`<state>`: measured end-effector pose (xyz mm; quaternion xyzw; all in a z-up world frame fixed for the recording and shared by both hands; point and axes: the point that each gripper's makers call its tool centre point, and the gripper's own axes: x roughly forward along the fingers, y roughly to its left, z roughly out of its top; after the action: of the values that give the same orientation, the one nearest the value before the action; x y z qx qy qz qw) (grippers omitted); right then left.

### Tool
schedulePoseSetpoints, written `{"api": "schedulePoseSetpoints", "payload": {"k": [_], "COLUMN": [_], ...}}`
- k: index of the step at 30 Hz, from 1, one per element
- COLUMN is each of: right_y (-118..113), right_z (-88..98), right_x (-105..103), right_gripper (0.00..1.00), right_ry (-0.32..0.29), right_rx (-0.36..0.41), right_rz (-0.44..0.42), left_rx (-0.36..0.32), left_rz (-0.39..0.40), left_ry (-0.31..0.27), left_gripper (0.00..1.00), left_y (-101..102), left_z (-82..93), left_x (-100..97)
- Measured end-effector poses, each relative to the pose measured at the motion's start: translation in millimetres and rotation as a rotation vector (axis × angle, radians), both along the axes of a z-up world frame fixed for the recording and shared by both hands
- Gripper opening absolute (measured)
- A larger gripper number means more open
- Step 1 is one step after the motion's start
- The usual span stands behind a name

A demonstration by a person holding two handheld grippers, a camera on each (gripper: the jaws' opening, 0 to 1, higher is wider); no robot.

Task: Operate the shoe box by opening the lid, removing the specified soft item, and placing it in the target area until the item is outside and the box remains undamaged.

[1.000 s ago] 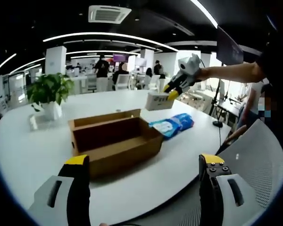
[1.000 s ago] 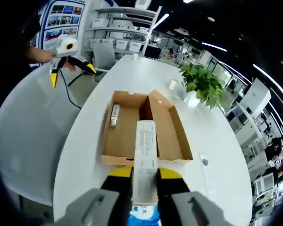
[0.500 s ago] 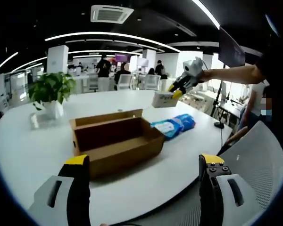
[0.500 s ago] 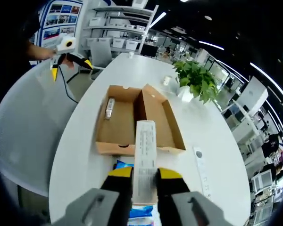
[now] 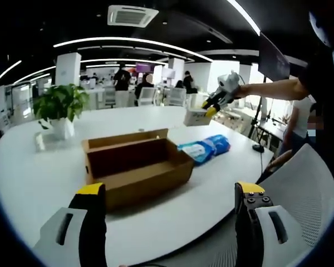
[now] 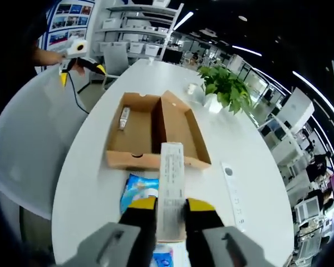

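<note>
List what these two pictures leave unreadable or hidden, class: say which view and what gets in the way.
- Print on the white packet held by the right gripper: too small, right gripper view.
- The blue pack: partly covered by that packet and the gripper, right gripper view.
- Floor of the shoe box: hidden behind its near wall, left gripper view.
- Small object in the box: too small to identify, right gripper view.

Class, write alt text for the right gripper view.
The right gripper holds a flat white packet above a white table, over a blue pack beside the open cardboard box. A potted plant stands beyond.
</note>
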<state>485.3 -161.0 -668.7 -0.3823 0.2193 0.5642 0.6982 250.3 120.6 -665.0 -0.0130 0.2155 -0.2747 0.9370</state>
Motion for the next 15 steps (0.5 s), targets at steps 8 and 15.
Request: {"api": "schedulePoseSetpoints", "payload": {"k": [8, 15], "right_y": [-17.3, -28.0], "right_z": [-6.5, -13.6], "right_x": [7.1, 12.3], "right_gripper": [0.15, 0.15], "right_ry": [-0.004, -0.001], "right_rx": [-0.020, -0.034], "right_rz": [-0.010, -0.021], "left_rx": [-0.001, 0.001], "left_rz": [-0.007, -0.009], "left_ry": [0.009, 0.006], "left_gripper": [1.00, 1.00], "left_y": [-1.9, -2.6], "left_z": [-1.5, -0.6], "left_x": [-0.3, 0.2]}}
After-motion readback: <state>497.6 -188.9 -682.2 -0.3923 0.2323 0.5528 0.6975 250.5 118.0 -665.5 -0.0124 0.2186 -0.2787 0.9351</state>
